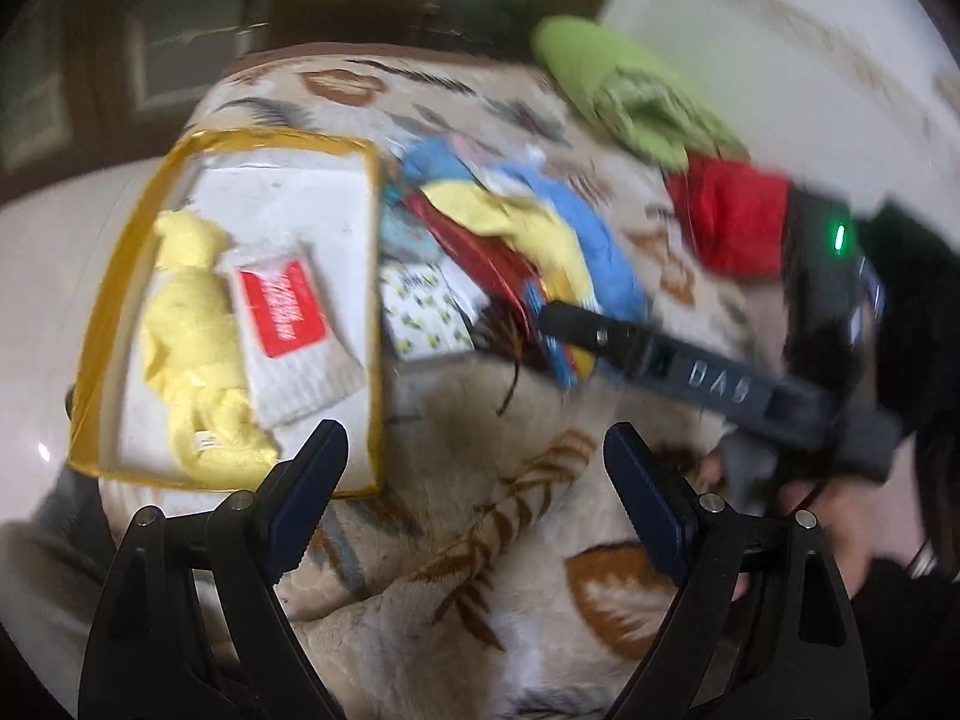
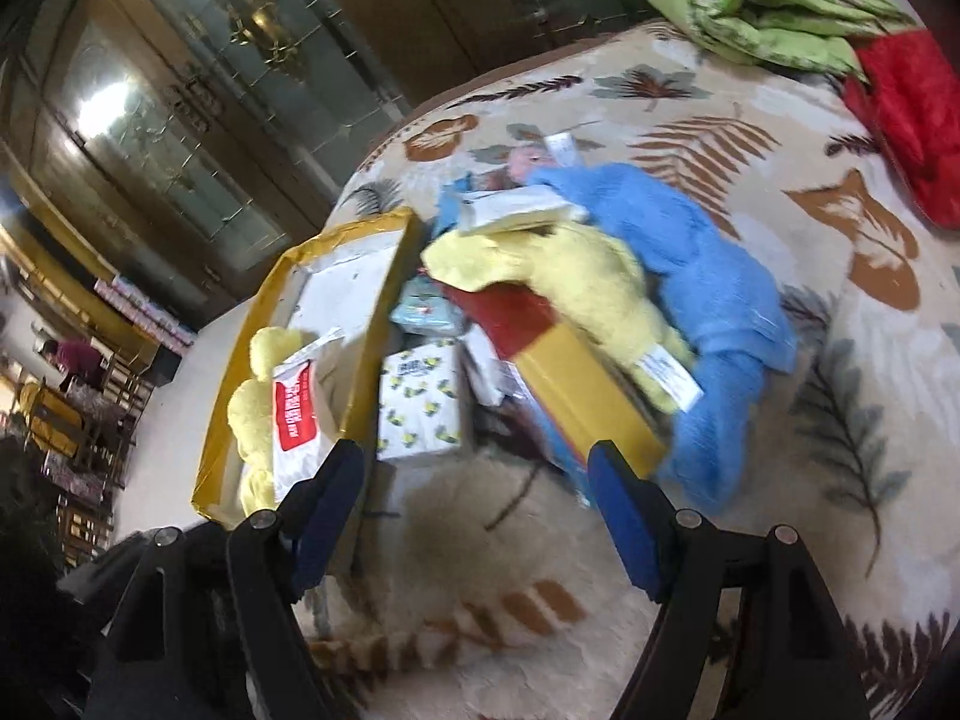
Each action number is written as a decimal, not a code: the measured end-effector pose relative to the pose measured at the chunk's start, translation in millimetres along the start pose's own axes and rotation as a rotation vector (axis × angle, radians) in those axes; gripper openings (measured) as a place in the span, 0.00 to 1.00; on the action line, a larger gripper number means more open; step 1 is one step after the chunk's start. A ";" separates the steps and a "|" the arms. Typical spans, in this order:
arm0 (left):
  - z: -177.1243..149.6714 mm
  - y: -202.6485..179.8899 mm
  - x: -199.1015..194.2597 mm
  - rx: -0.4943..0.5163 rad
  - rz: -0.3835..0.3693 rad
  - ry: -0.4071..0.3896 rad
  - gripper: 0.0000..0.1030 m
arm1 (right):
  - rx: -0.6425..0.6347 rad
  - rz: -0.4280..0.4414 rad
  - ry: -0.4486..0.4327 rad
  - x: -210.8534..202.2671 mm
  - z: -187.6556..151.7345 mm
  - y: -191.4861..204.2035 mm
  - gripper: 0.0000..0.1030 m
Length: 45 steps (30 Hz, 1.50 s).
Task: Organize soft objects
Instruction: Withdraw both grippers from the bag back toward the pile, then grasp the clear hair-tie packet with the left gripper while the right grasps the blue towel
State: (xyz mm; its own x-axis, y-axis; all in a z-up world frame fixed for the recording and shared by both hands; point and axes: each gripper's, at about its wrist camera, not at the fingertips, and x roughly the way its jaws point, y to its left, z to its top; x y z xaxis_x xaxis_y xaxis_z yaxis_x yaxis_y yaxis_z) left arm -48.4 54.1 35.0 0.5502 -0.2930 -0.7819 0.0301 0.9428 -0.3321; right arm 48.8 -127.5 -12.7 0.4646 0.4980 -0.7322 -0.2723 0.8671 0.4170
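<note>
A yellow-rimmed box [image 1: 270, 135] [image 2: 372, 324] lies on the left of a leaf-patterned blanket [image 1: 480, 540]. It holds a yellow towel [image 1: 186, 324] [image 2: 258, 414] and a white packet with a red label [image 1: 282, 306] [image 2: 294, 414]. Right of the box is a pile: a blue towel [image 1: 606, 258] [image 2: 690, 264], a second yellow towel [image 1: 528, 222] [image 2: 570, 282] and a red-and-yellow carton [image 2: 570, 378]. My left gripper [image 1: 474, 450] is open and empty over the blanket near the box's front corner. My right gripper [image 2: 477, 462] [image 1: 570, 324] is open, just short of the pile.
A lemon-print tissue pack [image 1: 423, 312] [image 2: 420, 408] stands between box and pile. A folded green blanket [image 1: 630, 90] [image 2: 768, 6] and a red cloth [image 1: 732, 216] [image 2: 918, 114] lie at the far right. Glass-door cabinets, chairs and a seated person [image 2: 66, 354] are beyond the bed.
</note>
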 end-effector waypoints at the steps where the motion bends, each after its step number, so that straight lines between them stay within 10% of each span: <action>1: 1.5 1.3 -0.8 -0.015 0.007 -0.004 0.85 | 0.012 0.007 -0.008 -0.1 2.1 -0.5 0.75; 29: 7.8 -11.3 44.6 -0.038 0.046 0.001 0.85 | 0.073 0.136 -0.053 -10.4 2.6 -28.4 0.75; 37: 41.8 -28.1 74.6 0.152 0.103 0.006 0.85 | 0.090 0.026 -0.206 -50.5 -20.8 -34.3 0.75; 45: 35.4 -0.3 87.4 0.030 0.023 0.046 0.85 | 0.092 -0.030 -0.126 -35.0 -16.5 -61.6 0.75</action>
State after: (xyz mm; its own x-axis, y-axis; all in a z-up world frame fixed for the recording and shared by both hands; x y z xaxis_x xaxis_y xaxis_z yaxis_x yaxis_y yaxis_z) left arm 29.2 33.9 -14.6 0.5120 -0.2779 -0.8128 0.0437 0.9534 -0.2985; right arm 35.5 -198.5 -21.7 0.5752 0.4635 -0.6740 -0.1812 0.8757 0.4476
